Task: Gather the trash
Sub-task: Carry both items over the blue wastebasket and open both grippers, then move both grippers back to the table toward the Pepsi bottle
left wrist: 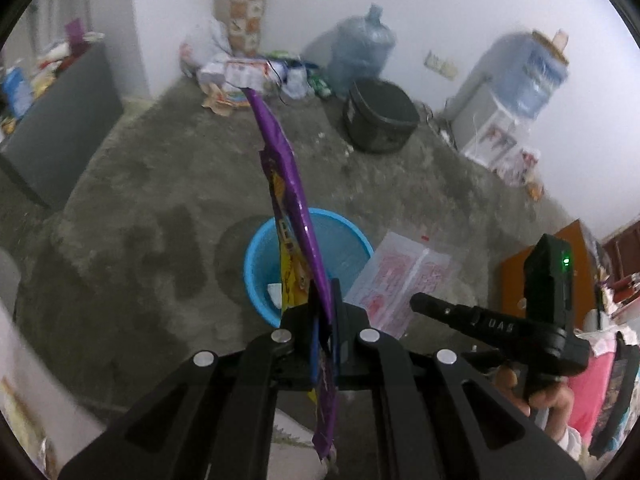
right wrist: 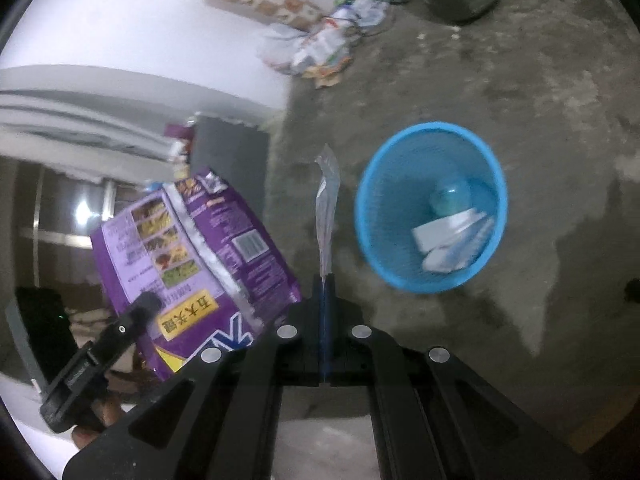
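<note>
Purple snack bag (left wrist: 286,184) stands edge-on, clamped between the closed jaws of the left hand-held gripper (left wrist: 324,304), its top reaching up and away above the blue basket (left wrist: 256,256) on the concrete floor (left wrist: 140,200). The right hand-held gripper (right wrist: 325,280) is clamped on a thin clear wrapper (right wrist: 328,208) that sticks up just left of the basket, which holds white packets (right wrist: 452,236). A printed plastic bag (left wrist: 400,276) lies beside the basket.
</note>
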Tool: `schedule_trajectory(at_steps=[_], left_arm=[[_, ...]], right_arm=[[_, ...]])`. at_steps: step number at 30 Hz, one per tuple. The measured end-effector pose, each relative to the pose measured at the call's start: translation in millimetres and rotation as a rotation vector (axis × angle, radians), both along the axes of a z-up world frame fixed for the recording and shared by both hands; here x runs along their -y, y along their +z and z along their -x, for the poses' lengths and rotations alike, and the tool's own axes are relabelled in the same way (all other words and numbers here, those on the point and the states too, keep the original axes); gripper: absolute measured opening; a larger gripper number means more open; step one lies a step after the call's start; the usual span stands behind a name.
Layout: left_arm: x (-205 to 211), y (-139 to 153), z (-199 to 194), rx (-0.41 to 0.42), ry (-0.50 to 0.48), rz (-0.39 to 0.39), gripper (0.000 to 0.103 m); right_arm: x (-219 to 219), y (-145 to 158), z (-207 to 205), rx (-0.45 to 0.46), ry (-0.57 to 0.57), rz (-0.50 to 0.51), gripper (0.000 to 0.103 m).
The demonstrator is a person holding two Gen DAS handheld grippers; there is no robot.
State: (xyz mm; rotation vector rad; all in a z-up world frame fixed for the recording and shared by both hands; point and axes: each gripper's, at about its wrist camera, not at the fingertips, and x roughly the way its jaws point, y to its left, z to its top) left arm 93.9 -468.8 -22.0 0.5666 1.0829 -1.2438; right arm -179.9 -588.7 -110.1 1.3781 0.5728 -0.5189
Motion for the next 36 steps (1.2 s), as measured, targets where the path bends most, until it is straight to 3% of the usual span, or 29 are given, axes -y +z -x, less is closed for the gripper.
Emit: schedule_trajectory(at_steps=[4,6,7,8,9,10,13,15,24,27,31,33,36], left_arm=[[47,-37,17,0.027,-0.052,-0.024,0.006],[63,-56,22,0.006,-0.068,-0.044,0.030],[67,-62,24,0.006,-0.059,-0.052,0.051],[70,-67,25,0.008,-0.040,-0.047,0.058],[71,-70,26,0.005,-0.028,-0.038,0.058],[72,-73,27,-0.010,-0.027,-0.040,0.060],[69,-70,29,-0.015,-0.039,-0.038,0.064],[64,-61,28,-0.001,-0.040,-0.015,0.068],[23,-12,12,0.046,0.001,0.062,0.076],[0,8,5,0.050,0.018,0.078,0.076],[-43,43,-12,0.072,0.050,0.099,0.076],[-71,63,-21,0.087,0.072,0.116,0.077],[-121,90,-35,0.116,0.129,0.138,0.080]], right_arm=[[28,-25,-9,-0.056,-0.006,0.004,0.000],[41,-45,-15,-0.111,-0.011,-0.004,0.006],[47,-59,-23,-0.135,0.010,0.002,0.009],[53,-72,-22,-0.164,0.008,-0.002,0.023],[59,-81,-22,-0.193,-0.003,-0.012,0.039],[62,-91,-19,-0.225,-0.010,-0.024,0.045],[70,-110,-10,-0.288,-0.031,-0.033,0.046],[70,-109,3,-0.281,-0.064,-0.028,0.050],[49,-64,35,-0.281,-0.107,0.113,0.052],[45,-48,14,-0.310,-0.035,0.230,0.051],[37,-44,-50,-0.401,0.163,0.376,0.048],[38,-59,-86,-0.475,0.258,0.409,0.047],[44,-109,-144,-0.648,0.408,0.437,0.046]])
